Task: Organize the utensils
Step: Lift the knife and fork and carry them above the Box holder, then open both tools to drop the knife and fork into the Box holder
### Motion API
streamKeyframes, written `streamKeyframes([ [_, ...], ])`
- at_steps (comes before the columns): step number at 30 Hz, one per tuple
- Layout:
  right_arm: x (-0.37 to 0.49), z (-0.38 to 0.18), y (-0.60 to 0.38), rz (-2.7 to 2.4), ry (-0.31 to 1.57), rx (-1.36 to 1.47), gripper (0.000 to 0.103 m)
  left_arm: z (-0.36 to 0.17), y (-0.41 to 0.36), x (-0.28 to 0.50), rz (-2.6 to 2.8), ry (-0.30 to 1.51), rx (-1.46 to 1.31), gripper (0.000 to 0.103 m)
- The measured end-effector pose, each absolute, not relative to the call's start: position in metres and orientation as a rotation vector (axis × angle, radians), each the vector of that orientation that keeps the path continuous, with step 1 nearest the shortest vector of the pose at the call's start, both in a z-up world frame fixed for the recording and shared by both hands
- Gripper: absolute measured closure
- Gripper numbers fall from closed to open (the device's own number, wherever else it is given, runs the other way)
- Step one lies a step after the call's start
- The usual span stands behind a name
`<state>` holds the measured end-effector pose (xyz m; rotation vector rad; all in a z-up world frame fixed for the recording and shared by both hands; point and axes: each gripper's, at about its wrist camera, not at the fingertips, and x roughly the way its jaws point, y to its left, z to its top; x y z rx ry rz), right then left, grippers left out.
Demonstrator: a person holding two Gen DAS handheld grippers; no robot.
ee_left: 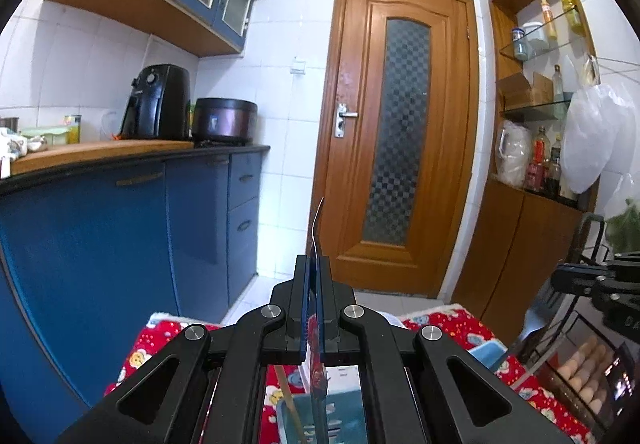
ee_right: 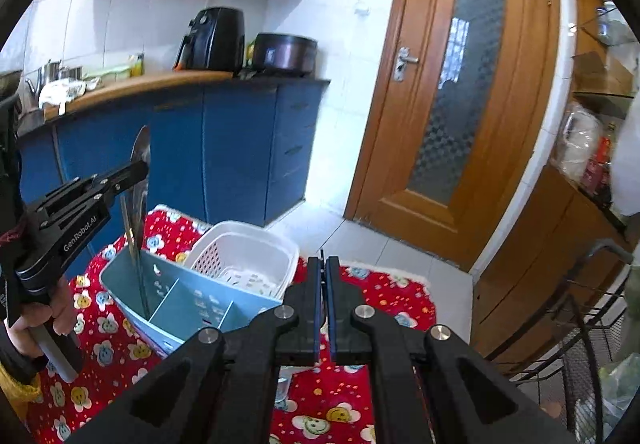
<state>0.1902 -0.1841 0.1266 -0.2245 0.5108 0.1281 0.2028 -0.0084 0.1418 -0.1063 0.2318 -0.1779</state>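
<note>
My left gripper (ee_left: 316, 264) is shut on a metal spoon (ee_left: 316, 228), held upright with the bowl up. In the right wrist view the left gripper (ee_right: 138, 171) holds the spoon (ee_right: 140, 151) above the left compartment of a light blue divided utensil holder (ee_right: 184, 300), its handle reaching down into it. A thin wooden chopstick (ee_left: 290, 400) stands in the holder (ee_left: 344, 416). My right gripper (ee_right: 323, 264) is shut and empty, to the right of the holder.
A white slotted basket (ee_right: 244, 256) sits behind the holder on a red patterned cloth (ee_right: 380, 292). Blue cabinets (ee_right: 240, 147) stand at the left, a wooden door (ee_right: 452, 95) ahead, a black wire rack (ee_right: 580, 324) at the right.
</note>
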Motion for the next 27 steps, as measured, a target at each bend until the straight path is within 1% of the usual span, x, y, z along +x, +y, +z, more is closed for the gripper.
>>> streamKeyframes([
  [7, 0.205, 0.113, -0.179, 0.16, 0.582, -0.186, 0.098, 0.129, -0.006, 0.204, -0.206, 0.261, -0.11, 0.101],
  [12, 0.205, 0.112, -0.18, 0.177, 0.584, -0.133, 0.098, 0.121, -0.004, 0.204, -0.233, 0.287, -0.122, 0.1],
  [14, 0.205, 0.115, -0.182, 0.186, 0.58, -0.102, 0.09, 0.12, -0.004, 0.203, -0.236, 0.294, -0.122, 0.1],
  [16, 0.203, 0.118, -0.184, 0.193, 0.568, -0.075, 0.082, 0.12, -0.004, 0.203, -0.245, 0.309, -0.12, 0.094],
  [17, 0.202, 0.12, -0.184, 0.194, 0.562, -0.064, 0.08, 0.121, -0.003, 0.203, -0.246, 0.316, -0.122, 0.093],
  [18, 0.201, 0.122, -0.185, 0.199, 0.555, -0.052, 0.08, 0.121, -0.003, 0.202, -0.247, 0.322, -0.126, 0.088],
  [19, 0.198, 0.124, -0.187, 0.206, 0.547, -0.037, 0.078, 0.122, -0.002, 0.201, -0.247, 0.325, -0.132, 0.081],
  [20, 0.196, 0.127, -0.187, 0.208, 0.54, -0.03, 0.077, 0.122, -0.001, 0.2, -0.247, 0.326, -0.137, 0.077],
  [21, 0.194, 0.129, -0.188, 0.207, 0.53, -0.026, 0.076, 0.123, 0.0, 0.198, -0.248, 0.324, -0.143, 0.067],
  [22, 0.19, 0.132, -0.189, 0.207, 0.517, -0.021, 0.075, 0.124, 0.001, 0.196, -0.252, 0.321, -0.149, 0.064],
  [27, 0.175, 0.145, -0.192, 0.214, 0.478, 0.009, 0.073, 0.13, 0.002, 0.187, -0.253, 0.327, -0.146, 0.062],
])
